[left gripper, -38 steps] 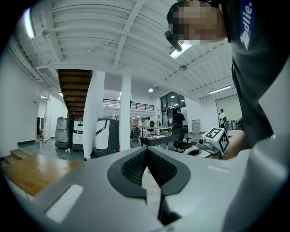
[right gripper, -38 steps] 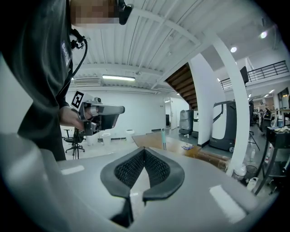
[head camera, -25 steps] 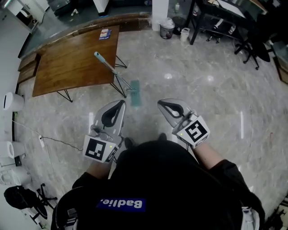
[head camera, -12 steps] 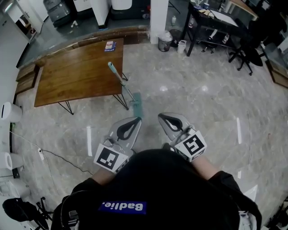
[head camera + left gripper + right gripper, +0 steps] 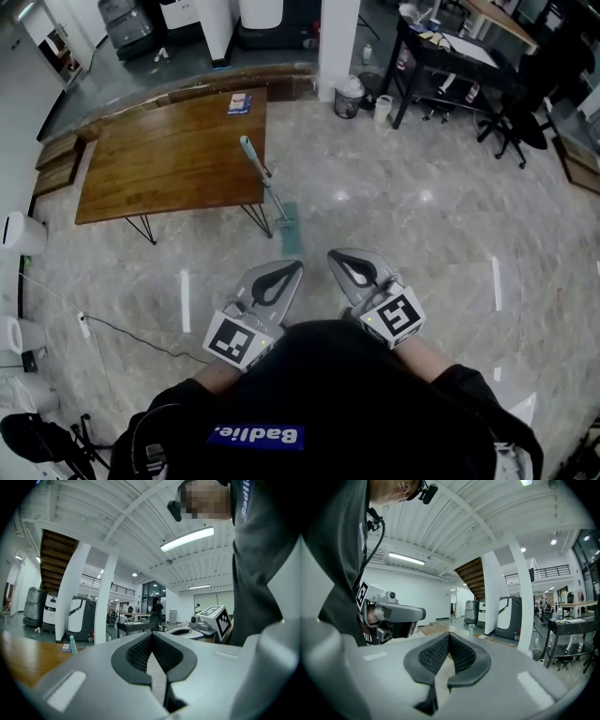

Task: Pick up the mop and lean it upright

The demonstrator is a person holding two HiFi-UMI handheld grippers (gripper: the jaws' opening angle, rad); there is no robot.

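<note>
Pale marble floor spreads out below us, with a wooden table at the upper left and a black desk at the far right. We see the mop just ahead: its green head sits on the floor beside the table's near corner, and its handle slants up past the table edge, though we cannot tell whether it touches the wood. We hold both grippers close to our body, near the mop head but apart from it. Our left gripper has its jaws brought together with nothing between them, and our right gripper is likewise closed and empty. A small booklet lies near the table's far edge.
</note>
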